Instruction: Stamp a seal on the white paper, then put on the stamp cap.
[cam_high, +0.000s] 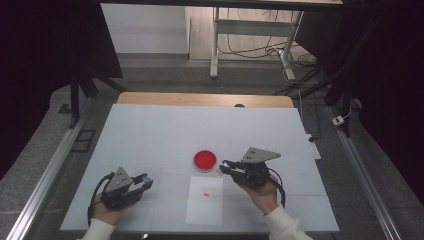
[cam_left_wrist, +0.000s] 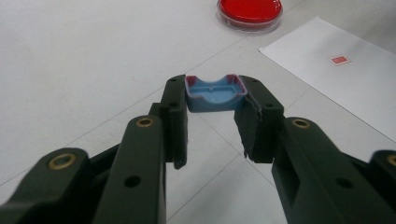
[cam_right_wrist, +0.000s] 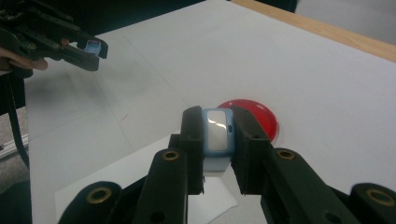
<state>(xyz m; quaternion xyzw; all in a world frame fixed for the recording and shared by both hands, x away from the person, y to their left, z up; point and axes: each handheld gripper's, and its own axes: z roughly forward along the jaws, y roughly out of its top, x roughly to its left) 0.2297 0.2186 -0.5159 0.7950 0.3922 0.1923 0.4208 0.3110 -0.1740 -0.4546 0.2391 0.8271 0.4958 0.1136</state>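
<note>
My left gripper (cam_high: 146, 181) rests at the table's near left, shut on a small blue tray-shaped piece with a reddish rim (cam_left_wrist: 213, 99). Farther right, my right gripper (cam_high: 225, 166) points left. It is shut on a blue block with a pale glossy face (cam_right_wrist: 216, 134) and hangs just right of a round red dish (cam_high: 205, 160). In the right gripper view the red dish (cam_right_wrist: 264, 119) lies right behind the block, and the left gripper (cam_right_wrist: 91, 50) shows at the upper left. A white paper sheet (cam_high: 204, 205) with a tiny red mark (cam_high: 206, 194) lies in front of the dish.
A white cover (cam_high: 165, 135) spreads over the table, with a wooden edge (cam_high: 200, 98) at the far side. Metal rails (cam_high: 45, 175) run along both sides. A desk frame and cables (cam_high: 250, 50) stand on the floor beyond.
</note>
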